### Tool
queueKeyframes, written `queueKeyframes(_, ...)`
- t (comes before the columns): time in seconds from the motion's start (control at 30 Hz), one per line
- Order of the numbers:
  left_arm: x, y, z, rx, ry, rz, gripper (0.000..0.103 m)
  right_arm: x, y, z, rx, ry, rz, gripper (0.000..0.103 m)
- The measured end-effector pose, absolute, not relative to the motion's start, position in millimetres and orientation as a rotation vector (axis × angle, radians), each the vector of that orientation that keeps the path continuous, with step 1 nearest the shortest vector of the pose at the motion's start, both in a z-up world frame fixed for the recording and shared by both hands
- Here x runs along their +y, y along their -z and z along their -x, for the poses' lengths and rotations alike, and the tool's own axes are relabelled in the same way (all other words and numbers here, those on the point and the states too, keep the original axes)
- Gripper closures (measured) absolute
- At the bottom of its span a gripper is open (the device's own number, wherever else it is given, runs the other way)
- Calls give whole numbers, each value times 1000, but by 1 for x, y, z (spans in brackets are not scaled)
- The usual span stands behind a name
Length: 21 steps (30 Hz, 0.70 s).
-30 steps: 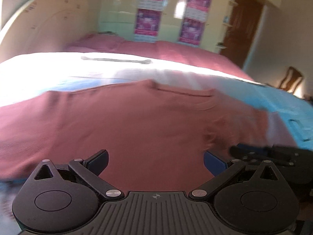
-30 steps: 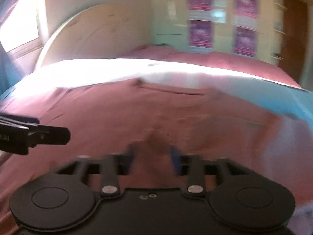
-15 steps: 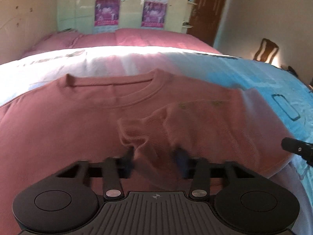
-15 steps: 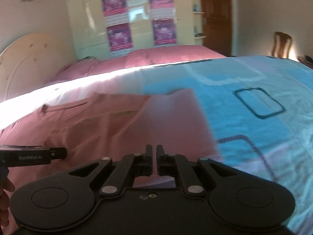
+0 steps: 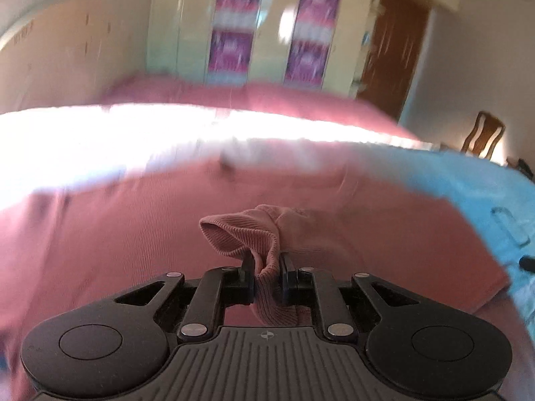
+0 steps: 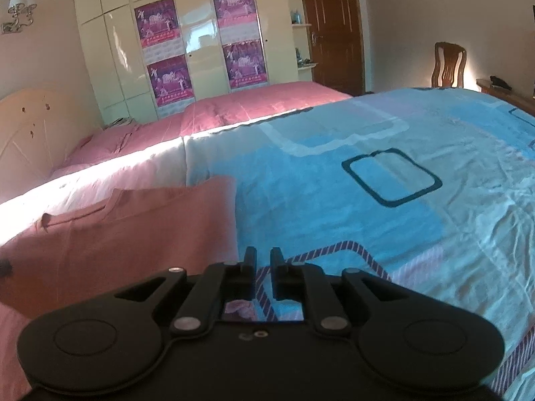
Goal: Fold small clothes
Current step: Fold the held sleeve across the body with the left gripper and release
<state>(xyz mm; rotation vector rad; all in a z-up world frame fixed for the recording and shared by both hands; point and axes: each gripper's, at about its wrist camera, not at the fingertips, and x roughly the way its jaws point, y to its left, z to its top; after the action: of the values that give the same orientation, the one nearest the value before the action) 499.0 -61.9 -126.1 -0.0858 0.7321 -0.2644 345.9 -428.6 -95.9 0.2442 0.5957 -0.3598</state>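
While the dusty-pink ribbed knit T-shirt lies spread flat on the bed with its light blue patterned cover, the left gripper has its jaws clamped on a bunched fold of that shirt's fabric, which puffs up in a loose loop just beyond the fingertips. Most of the left wrist view is smeared by motion, so the far edge of the shirt is hard to make out. The right gripper sits just beside the shirt's right edge, over the bed cover; its jaws are nearly together, with only a narrow gap between them and nothing held. Beyond the shirt, a pink bedspread runs toward a cream wardrobe bearing purple posters, and a wooden chair stands past the bed's far right corner.
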Motion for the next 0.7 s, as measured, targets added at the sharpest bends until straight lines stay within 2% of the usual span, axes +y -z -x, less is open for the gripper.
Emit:
queueKeyframes(0.07, -56, 131, -497, 758, 258, 105, 86, -430, 98, -345, 611, 353, -260, 85)
queueKeyframes(0.1, -52, 128, -492, 735, 244, 111, 74, -429, 98, -345, 611, 355, -257, 83)
queueKeyframes(0.13, -50, 125, -486, 707, 218, 103, 54, -428, 98, -345, 609, 355, -251, 82)
queueKeyframes(0.2, -46, 118, -479, 665, 169, 92, 32, -428, 98, -345, 612, 346, -251, 81)
queueKeyframes(0.33, -38, 121, -487, 698, 189, 157, 33, -429, 98, -347, 618, 331, -254, 80)
queueKeyframes(0.37, -36, 124, -490, 714, 199, 180, 33, -428, 99, -347, 619, 331, -252, 79)
queueKeyframes(0.43, -37, 142, -500, 770, 206, 222, 45, -426, 100, -349, 622, 327, -250, 80)
queueKeyframes(0.47, -35, 147, -503, 785, 203, 253, 46, -425, 100, -349, 624, 324, -250, 80)
queueKeyframes(0.5, -36, 149, -505, 775, 208, 260, 69, -424, 100, -350, 625, 321, -248, 80)
queueKeyframes(0.53, -36, 149, -507, 777, 233, 274, 96, -423, 101, -350, 629, 316, -245, 81)
queueKeyframes(0.6, -33, 140, -499, 716, 241, 307, 96, -421, 102, -351, 640, 301, -237, 85)
queueKeyframes(0.7, -35, 132, -490, 666, 205, 197, 96, -415, 113, -358, 707, 260, -198, 96)
